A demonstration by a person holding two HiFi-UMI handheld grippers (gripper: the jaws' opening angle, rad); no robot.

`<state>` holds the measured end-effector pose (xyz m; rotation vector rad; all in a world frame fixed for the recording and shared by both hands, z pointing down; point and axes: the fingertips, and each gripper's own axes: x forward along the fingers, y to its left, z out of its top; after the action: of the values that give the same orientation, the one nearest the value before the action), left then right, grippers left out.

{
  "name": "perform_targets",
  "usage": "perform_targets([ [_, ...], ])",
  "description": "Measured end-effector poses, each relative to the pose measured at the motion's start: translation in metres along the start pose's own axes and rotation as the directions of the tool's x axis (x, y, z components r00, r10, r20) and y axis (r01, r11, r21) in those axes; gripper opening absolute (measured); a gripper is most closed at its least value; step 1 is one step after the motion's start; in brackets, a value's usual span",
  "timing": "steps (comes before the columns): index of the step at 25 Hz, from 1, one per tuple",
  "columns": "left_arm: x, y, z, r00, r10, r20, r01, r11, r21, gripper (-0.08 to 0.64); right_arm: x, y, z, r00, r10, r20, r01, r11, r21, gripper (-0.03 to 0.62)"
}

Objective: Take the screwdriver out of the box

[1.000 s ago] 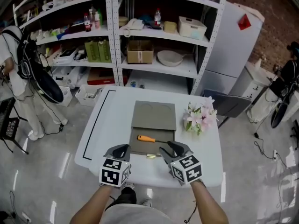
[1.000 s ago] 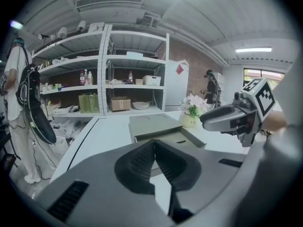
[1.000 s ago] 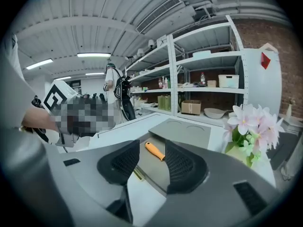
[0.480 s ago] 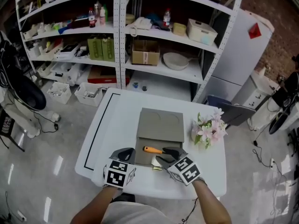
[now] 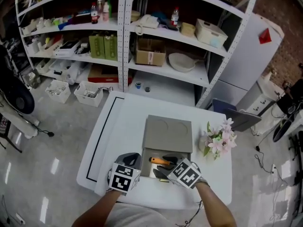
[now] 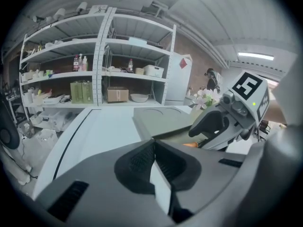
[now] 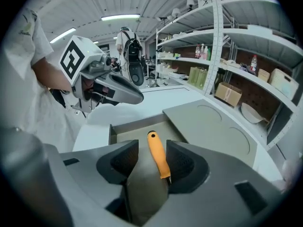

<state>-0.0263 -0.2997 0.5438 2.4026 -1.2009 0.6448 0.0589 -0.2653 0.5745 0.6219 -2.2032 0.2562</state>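
An orange-handled screwdriver (image 5: 160, 161) lies in the low tray of a grey box (image 5: 147, 157), whose lid (image 5: 168, 134) lies flat open behind it. My right gripper (image 5: 163, 167) is tilted down into the tray. In the right gripper view its jaws (image 7: 154, 158) have just been opening and stand apart around the orange handle (image 7: 158, 161), the pads not pressing on it. My left gripper (image 5: 132, 159) hovers at the tray's left edge. In the left gripper view its jaws (image 6: 154, 148) meet at the tips with nothing between them.
A bunch of pink and white flowers (image 5: 218, 141) stands right of the box. The white table (image 5: 118, 126) carries a black line (image 5: 101, 134) along its left side. Loaded shelves (image 5: 142, 32) and a white cabinet (image 5: 251, 56) stand beyond the table.
Both grippers have moved forward and down to the box. The right one has tipped down over the screwdriver handle, which now lies between its jaws.
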Motion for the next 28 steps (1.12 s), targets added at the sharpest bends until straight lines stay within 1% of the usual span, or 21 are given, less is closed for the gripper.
perform_targets([
  [7,0.015,0.01,-0.008,0.999,-0.024,-0.024,0.024,1.0,-0.008,0.003,0.023,-0.005,-0.006,0.996,0.041,-0.074,-0.044,0.998,-0.046,0.189],
  [13,0.027,0.018,-0.012,0.998,-0.036,-0.047,0.035,0.999,-0.018,0.003,0.039,-0.007,-0.012,0.99,0.075,-0.118,-0.08,0.996,-0.041,0.186],
  [21,0.037,0.02,-0.012,0.997,-0.053,-0.06,0.052,0.998,-0.02,0.004,0.047,-0.008,-0.018,0.985,0.092,-0.149,-0.102,0.993,-0.06,0.152],
  [28,0.041,0.021,-0.013,0.996,-0.061,-0.063,0.059,0.998,-0.03,0.003,0.049,-0.008,-0.024,0.982,0.123,-0.146,-0.129,0.991,-0.035,0.138],
])
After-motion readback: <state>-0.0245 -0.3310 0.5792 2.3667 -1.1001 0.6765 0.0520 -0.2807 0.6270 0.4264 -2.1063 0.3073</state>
